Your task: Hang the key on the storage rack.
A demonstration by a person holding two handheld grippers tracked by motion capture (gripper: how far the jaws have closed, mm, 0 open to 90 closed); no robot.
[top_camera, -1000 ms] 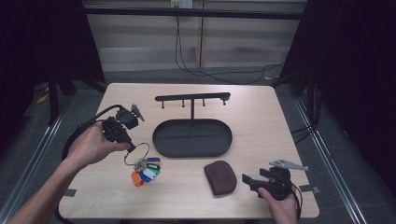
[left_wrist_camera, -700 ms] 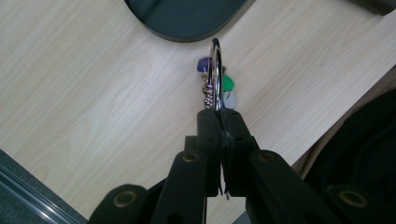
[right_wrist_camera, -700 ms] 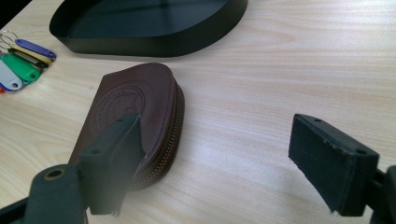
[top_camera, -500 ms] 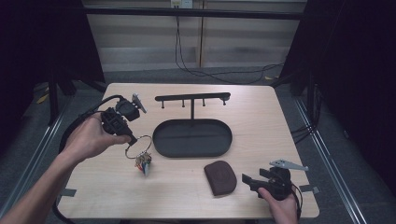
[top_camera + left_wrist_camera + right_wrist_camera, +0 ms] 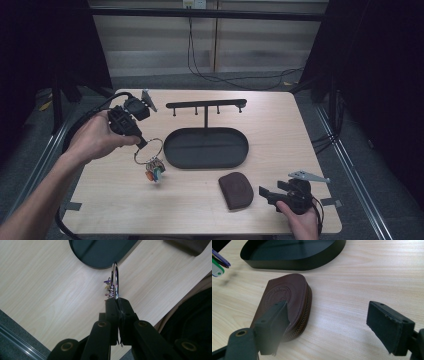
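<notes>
Lifted since the earlier frame, the key ring (image 5: 148,150) now hangs off the table.
Left gripper (image 5: 142,144) pinches its silver hoop; coloured tags (image 5: 155,171) dangle left of centre; right gripper (image 5: 265,192) spread.

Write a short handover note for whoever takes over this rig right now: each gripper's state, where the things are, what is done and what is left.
Left gripper: jaws shut on the key ring, lifted off the table; coloured key tags hang below it.
Right gripper: jaws open, holding nothing, beside the brown zip pouch near the front edge.
Black oval tray with its hook rack stands mid-table, nothing on the hooks.
Done: keys picked up.
Left, probably: hang the ring on a hook or lay it in the tray; the pouch is untouched.
</notes>
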